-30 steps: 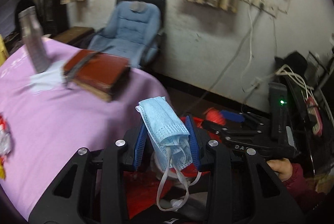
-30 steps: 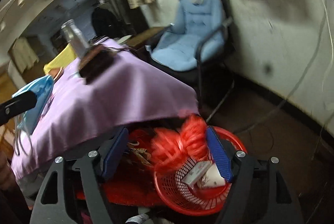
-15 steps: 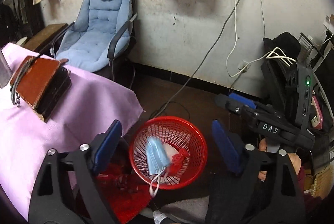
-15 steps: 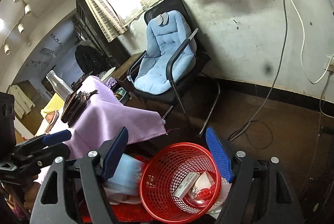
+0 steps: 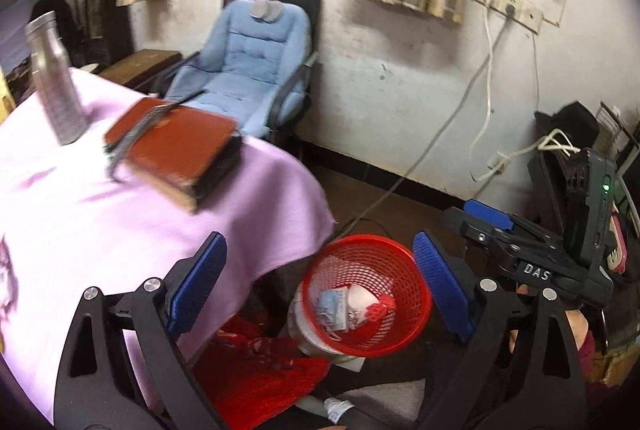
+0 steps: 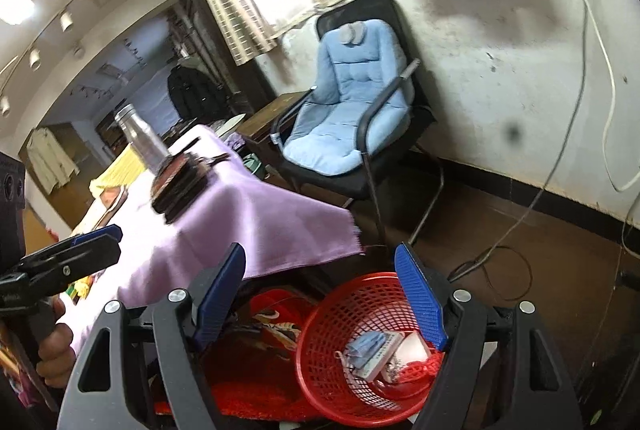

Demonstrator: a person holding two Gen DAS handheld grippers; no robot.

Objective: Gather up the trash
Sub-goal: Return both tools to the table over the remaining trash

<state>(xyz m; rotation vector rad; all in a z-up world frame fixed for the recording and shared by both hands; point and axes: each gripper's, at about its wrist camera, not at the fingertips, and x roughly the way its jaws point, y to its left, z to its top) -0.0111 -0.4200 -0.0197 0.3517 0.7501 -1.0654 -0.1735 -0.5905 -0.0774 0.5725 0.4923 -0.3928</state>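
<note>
A red mesh waste basket (image 5: 408, 330) stands on the floor beside the table's corner; it also shows in the right wrist view (image 6: 320, 362). Inside lie a blue face mask (image 6: 366, 344), a small box, white paper and red scraps. My left gripper (image 5: 320, 282) is open and empty above the basket and the table edge. My right gripper (image 6: 320, 294) is open and empty above the basket. The right gripper also shows at the right of the left wrist view (image 5: 504, 230), and the left one at the left of the right wrist view (image 6: 80, 250).
A table with a purple cloth (image 5: 80, 222) carries a brown book stack (image 5: 176, 149) and a steel bottle (image 5: 56, 81). A blue padded chair (image 5: 248, 57) stands by the wall. Cables (image 5: 420, 157) run down to the floor. Red fabric (image 5: 256, 370) lies under the table.
The left gripper opened and dropped the blue mask into the basket, then swung back toward the table. The right gripper let go of red trash into the basket and stays open.
</note>
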